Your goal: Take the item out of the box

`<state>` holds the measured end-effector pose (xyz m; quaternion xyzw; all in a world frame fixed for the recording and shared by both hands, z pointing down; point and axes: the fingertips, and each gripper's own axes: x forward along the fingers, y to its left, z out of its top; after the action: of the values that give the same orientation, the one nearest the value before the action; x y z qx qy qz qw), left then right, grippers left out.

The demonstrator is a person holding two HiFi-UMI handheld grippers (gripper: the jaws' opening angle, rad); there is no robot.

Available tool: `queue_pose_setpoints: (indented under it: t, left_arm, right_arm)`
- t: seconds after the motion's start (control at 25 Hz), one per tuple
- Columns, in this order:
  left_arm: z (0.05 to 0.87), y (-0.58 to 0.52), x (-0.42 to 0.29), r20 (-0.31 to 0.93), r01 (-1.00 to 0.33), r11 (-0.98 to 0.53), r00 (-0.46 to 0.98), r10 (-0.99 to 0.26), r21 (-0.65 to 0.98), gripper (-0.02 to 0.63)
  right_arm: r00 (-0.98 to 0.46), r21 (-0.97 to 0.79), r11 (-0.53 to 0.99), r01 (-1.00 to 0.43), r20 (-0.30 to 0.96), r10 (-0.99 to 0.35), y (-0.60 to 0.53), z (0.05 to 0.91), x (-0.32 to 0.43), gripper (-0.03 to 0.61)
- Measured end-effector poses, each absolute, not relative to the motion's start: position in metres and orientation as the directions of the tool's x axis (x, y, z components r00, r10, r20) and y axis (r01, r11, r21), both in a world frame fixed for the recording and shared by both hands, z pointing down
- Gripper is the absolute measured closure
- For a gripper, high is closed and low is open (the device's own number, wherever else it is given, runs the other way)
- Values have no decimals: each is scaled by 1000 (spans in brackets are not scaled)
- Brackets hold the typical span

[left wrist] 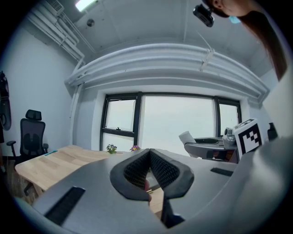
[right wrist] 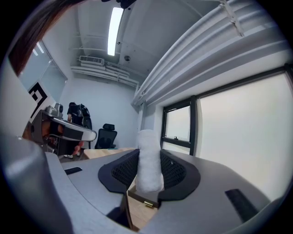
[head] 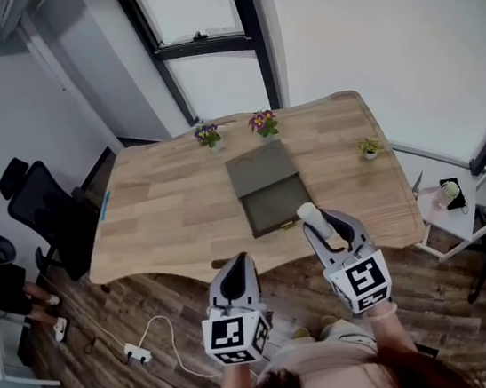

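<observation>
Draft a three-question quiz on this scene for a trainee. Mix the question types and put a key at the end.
1. True or false: the left tool has its jaws wide apart.
2. What does the right tool hold? A) a white roll B) a flower pot C) a cable
3. Fill in: the open box lies on the wooden ____.

Key: 1 false, the jaws are together. 2 A. 3 table.
</observation>
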<state>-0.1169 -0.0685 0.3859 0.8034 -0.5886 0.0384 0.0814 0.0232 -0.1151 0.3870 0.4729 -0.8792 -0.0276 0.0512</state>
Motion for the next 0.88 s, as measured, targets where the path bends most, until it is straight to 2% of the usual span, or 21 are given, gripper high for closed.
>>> queue_pose_setpoints:
  t: [0.68,0.88]
  left_arm:
    - [383,-53,-141,133,-918,-390,397,-908,72,611]
    - [385,-43,-155,126,-917,-390,397,-909,79,611]
  right_arm:
    - [-492,86,494,-865,42,-870,-89,371,1,449]
    - [-499,133,501,-855,53,-865,-80,369,-14,449]
